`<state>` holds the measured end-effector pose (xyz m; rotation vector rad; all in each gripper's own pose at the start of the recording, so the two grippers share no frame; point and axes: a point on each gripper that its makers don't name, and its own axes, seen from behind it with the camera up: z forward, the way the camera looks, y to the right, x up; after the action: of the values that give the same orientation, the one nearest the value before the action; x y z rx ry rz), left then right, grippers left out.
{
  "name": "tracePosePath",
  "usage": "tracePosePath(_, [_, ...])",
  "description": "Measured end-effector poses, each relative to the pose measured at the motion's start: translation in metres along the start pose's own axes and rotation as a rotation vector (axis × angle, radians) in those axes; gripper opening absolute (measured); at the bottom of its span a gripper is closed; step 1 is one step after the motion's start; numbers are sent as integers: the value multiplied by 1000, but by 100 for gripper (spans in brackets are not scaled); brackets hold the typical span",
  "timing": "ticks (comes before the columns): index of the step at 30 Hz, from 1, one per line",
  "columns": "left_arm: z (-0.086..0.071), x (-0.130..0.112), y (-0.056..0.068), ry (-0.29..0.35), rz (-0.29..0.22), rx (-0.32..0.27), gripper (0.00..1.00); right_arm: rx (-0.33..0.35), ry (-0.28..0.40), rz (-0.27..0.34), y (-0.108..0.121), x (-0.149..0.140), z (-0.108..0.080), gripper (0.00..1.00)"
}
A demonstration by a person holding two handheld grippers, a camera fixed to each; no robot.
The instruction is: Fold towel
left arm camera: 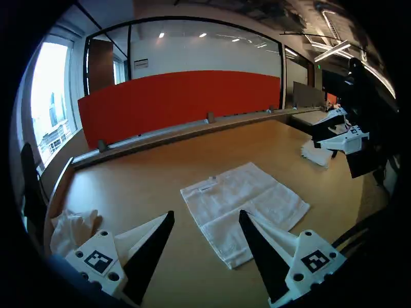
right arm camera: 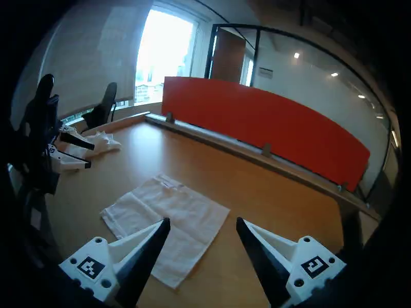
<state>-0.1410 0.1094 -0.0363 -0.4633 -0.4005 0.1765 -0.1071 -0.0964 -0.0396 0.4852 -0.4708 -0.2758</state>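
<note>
**Towel**: white, spread flat on the table, approx. centre of the top, in front of both grippers. A small tag sits at its far edge. Nothing grips it.

**Left gripper**: jaws spread wide, nothing between them. In the left gripper view the right finger's tip overlaps the towel's near edge, the left finger is over bare wood. Contact w/ the towel: cannot tell. In the right gripper view it is at the table's left end, well apart from the towel.

**Right gripper**: jaws spread wide, nothing between them. In the right gripper view the left finger's tip overlaps the towel's near corner, the right finger is over bare wood. In the left gripper view it is at the far right, fingers apart.

**Other items:**
- Crumpled cloth: white, on the table near the left gripper.
- Second cloth: white, on the table just beside the right gripper.
- Partition: red, along the table's far edge.
- Window: bright, beyond the table end w/ the crumpled cloth.
- Chair: dark, near the window.
</note>
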Motion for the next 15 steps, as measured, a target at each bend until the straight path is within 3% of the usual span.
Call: tracePosePath(15, [25, -63, 14, -114, 5, -27, 93, 49, -98, -1, -23, -63, 29, 100])
